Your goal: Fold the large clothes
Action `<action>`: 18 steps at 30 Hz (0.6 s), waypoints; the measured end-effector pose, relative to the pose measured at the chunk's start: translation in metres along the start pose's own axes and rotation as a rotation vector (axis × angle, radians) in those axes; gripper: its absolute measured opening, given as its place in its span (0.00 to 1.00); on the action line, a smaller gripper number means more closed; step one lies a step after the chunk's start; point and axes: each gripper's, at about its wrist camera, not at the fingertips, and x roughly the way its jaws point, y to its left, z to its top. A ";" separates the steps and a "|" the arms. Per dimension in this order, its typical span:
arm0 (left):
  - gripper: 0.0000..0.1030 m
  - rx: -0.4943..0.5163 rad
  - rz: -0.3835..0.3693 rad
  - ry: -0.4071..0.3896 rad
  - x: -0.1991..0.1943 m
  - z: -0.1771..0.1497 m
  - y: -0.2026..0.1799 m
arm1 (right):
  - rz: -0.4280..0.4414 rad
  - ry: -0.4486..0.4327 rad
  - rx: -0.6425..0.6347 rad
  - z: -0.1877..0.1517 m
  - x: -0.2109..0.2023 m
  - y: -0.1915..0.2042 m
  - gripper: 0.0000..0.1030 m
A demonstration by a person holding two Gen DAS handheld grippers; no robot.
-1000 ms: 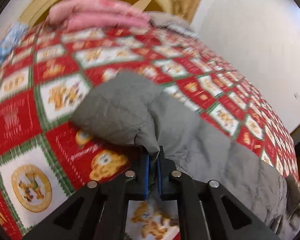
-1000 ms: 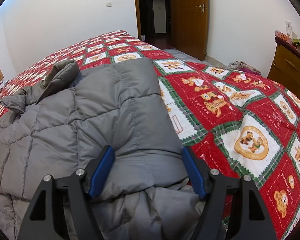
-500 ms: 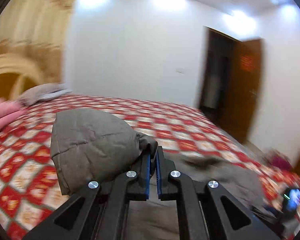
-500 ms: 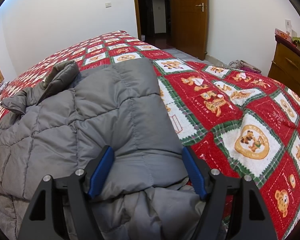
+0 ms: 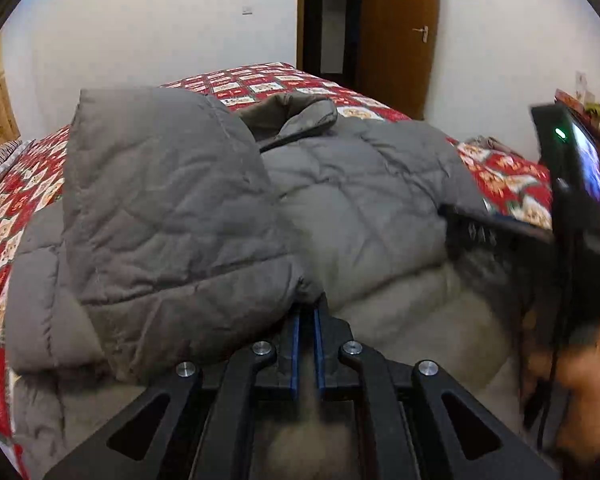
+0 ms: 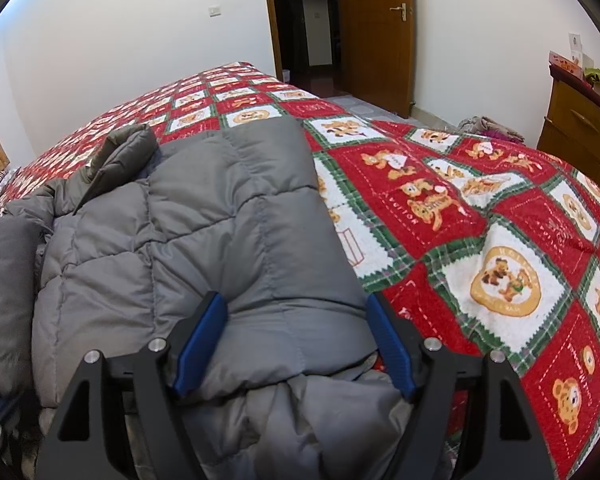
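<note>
A grey quilted puffer jacket (image 6: 204,232) lies on a bed with a red patterned quilt (image 6: 480,248). My left gripper (image 5: 307,314) is shut on the cuff of the jacket's left sleeve (image 5: 168,208) and holds that sleeve over the jacket body (image 5: 364,200). My right gripper (image 6: 296,332) is open, its blue pads either side of a folded sleeve on the jacket's right part, resting on it. The carried sleeve shows at the left edge of the right wrist view (image 6: 4,280). The right gripper's body shows in the left wrist view (image 5: 572,216).
A wooden door (image 6: 376,28) and dark doorway stand beyond the bed's far corner. A wooden dresser (image 6: 580,128) stands at the right wall. Some clothes (image 6: 488,128) lie on the floor by it. White walls lie behind.
My left gripper has lifted the sleeve off the quilt and swung it across over the jacket body, toward the right gripper. The right gripper has stayed in place, open.
</note>
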 end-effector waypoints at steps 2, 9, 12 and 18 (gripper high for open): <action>0.06 0.001 0.003 0.015 -0.014 -0.009 0.008 | -0.001 0.001 0.001 0.000 0.000 0.000 0.75; 0.06 -0.199 -0.060 -0.067 -0.068 -0.028 0.079 | -0.006 0.006 -0.003 0.001 0.001 0.000 0.77; 0.06 -0.407 0.052 -0.130 -0.079 -0.028 0.126 | -0.026 0.008 -0.020 0.001 -0.002 0.004 0.77; 0.06 -0.610 0.309 -0.111 -0.050 -0.026 0.188 | 0.157 -0.152 -0.116 -0.006 -0.079 0.042 0.79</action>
